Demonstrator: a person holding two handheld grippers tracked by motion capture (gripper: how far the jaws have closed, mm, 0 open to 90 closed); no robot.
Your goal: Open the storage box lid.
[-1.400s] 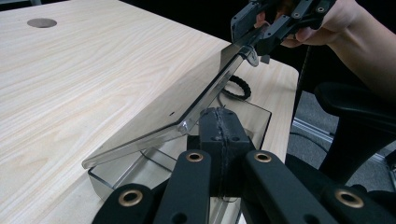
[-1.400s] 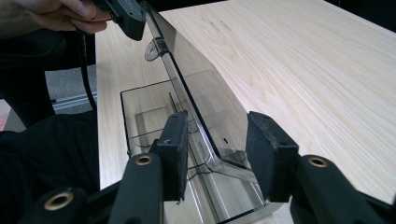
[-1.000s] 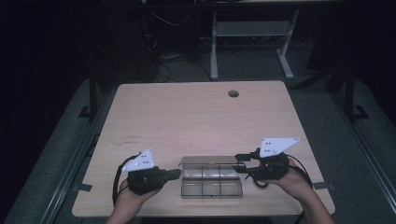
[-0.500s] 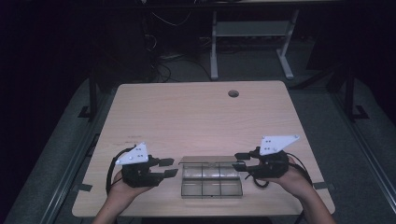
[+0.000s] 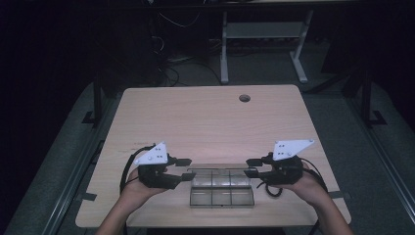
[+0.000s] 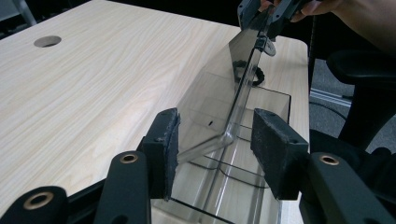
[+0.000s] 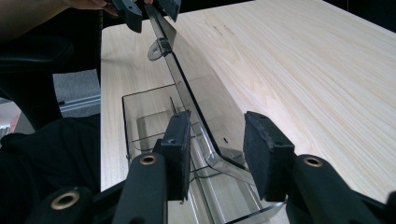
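A clear plastic compartment box sits at the table's near edge, its hinged lid standing up on edge. My left gripper is at the box's left end. Its jaws have just been opening, and the lid's corner stands between the pads with gaps on both sides. At the right end, my right gripper straddles the lid's other corner, and its pads stay clear of the plastic. Each gripper also shows far off in the other's view: right gripper, left gripper.
The light wooden table stretches away behind the box, with a round cable hole near its far edge. A dark chair and the person's dark clothing sit close to the near edge. Table legs and cables stand on the floor beyond.
The left gripper's jaws went from shut to open, and the hand drifted slightly up and away from the near edge. The right gripper held its place.
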